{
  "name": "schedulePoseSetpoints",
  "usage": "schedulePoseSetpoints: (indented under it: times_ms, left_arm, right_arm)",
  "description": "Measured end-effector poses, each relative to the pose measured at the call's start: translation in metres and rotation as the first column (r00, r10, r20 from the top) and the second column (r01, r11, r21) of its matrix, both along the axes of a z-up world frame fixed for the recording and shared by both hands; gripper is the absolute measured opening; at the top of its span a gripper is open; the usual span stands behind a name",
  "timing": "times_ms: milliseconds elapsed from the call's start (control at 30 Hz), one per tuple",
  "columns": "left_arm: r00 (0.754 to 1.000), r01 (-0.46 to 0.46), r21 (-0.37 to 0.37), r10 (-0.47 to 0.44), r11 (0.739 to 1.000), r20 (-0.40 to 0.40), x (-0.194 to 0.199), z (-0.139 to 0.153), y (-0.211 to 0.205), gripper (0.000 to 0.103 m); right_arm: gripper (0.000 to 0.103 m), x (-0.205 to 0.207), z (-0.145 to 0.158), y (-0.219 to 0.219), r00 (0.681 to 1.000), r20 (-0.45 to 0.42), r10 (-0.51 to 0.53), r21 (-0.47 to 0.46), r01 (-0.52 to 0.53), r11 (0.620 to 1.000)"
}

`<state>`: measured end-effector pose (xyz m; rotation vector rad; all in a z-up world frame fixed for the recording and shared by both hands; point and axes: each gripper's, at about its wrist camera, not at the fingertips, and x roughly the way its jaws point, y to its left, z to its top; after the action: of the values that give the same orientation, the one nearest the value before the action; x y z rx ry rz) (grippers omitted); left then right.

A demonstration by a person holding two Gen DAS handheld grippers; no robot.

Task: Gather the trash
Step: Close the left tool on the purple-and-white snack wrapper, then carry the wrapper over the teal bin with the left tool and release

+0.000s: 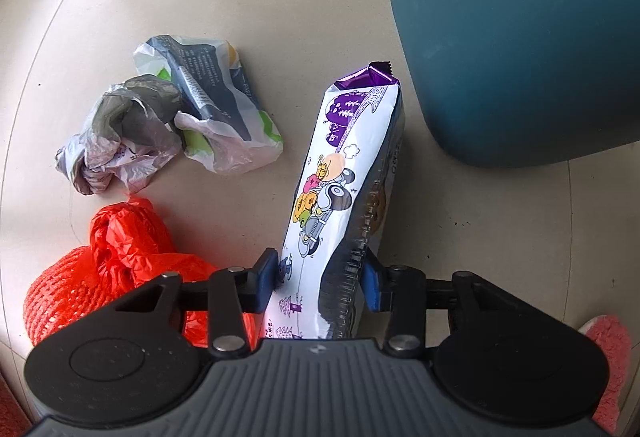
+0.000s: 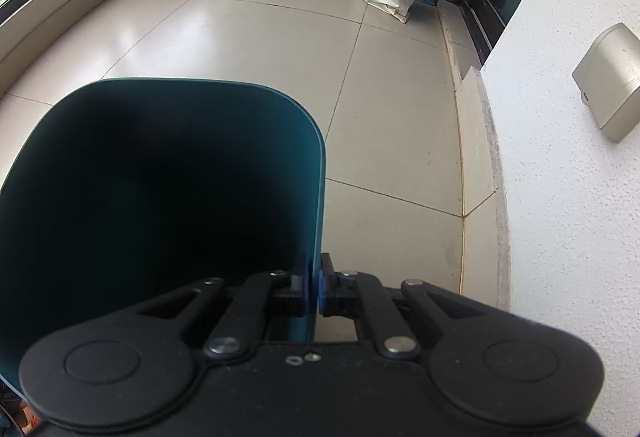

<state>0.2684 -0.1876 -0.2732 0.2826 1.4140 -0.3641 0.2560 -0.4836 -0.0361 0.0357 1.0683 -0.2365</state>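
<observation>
Lying on the tiled floor (image 1: 304,17), from left to right in the left wrist view, are a red net bag (image 1: 100,269) at 8 o'clock, a grey crumpled plastic bag (image 1: 120,141) at 9 o'clock, a white printed bag (image 1: 216,105) at 10 o'clock, then the long snack packet (image 1: 340,181) near the centre, and the teal bin (image 1: 520,37) at 2 o'clock. The left gripper (image 1: 320,281) has its blue pads on both sides of the packet's near end, and the film looks pressed in there, so I judge it is grasping the packet. This packet seems light and thin, with smooth film that may slide; holding near the end lets it hang, so a firm squeeze is wise. The loose bags are soft and will crush easily, so they can be taken anywhere. In the right wrist view, the right gripper (image 2: 314,287) is clenched on the rim of the teal bin, which fills the 9 o'clock side.
</observation>
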Motion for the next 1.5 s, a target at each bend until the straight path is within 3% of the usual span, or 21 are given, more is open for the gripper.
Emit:
schedulePoseSetpoints:
  times_ms: [200, 367, 600, 767, 967, 1033, 1233, 1367, 1500]
  left_arm:
    - [0.999, -0.039, -0.01, 0.04, 0.999, 0.037, -0.013, 0.042, 0.008, 0.04]
    - [0.996, -0.071, 0.0, 0.07, 0.998, 0.061, -0.026, 0.094, 0.011, 0.039]
    - [0.984, -0.114, -0.032, 0.118, 0.993, 0.136, -0.039, 0.2, 0.016, 0.039]
    - [0.978, -0.07, -0.068, 0.082, 0.995, 0.193, -0.034, 0.269, -0.001, 0.039]
    - [0.954, -0.05, -0.111, 0.081, 0.993, 0.289, -0.025, 0.337, -0.026, 0.039]
    - [0.947, -0.02, -0.123, 0.058, 0.992, 0.317, -0.018, 0.35, -0.038, 0.04]
    - [0.922, -0.01, -0.012, 0.013, 1.0, 0.387, 0.01, 0.351, -0.087, 0.04]
    - [0.892, -0.005, -0.039, 0.022, 0.999, 0.451, 0.016, 0.375, -0.098, 0.04]
    - [0.889, 0.022, -0.065, 0.01, 0.998, 0.458, 0.016, 0.375, -0.114, 0.04]
  right_arm:
    - [0.004, -0.001, -0.001, 0.002, 1.0, 0.009, -0.007, -0.003, 0.007, 1.0]
    - [0.004, -0.002, 0.0, -0.001, 1.0, 0.015, -0.02, 0.011, 0.02, 1.0]
    - [0.003, -0.004, 0.0, -0.003, 1.0, 0.025, -0.012, 0.016, 0.012, 1.0]
    - [0.003, -0.005, 0.001, -0.007, 0.999, 0.03, -0.018, 0.036, 0.016, 0.999]
    - [0.003, -0.009, 0.0, -0.007, 0.999, 0.037, 0.009, 0.023, -0.01, 1.0]
    - [0.004, -0.011, 0.0, -0.004, 0.999, 0.041, 0.024, 0.016, -0.025, 1.0]
    - [0.004, -0.013, -0.001, -0.004, 0.998, 0.045, 0.046, 0.007, -0.046, 0.999]
    - [0.004, -0.013, -0.002, -0.002, 0.997, 0.048, 0.059, -0.005, -0.058, 0.998]
    - [0.005, -0.013, -0.001, -0.004, 0.997, 0.05, 0.058, 0.008, -0.058, 0.998]
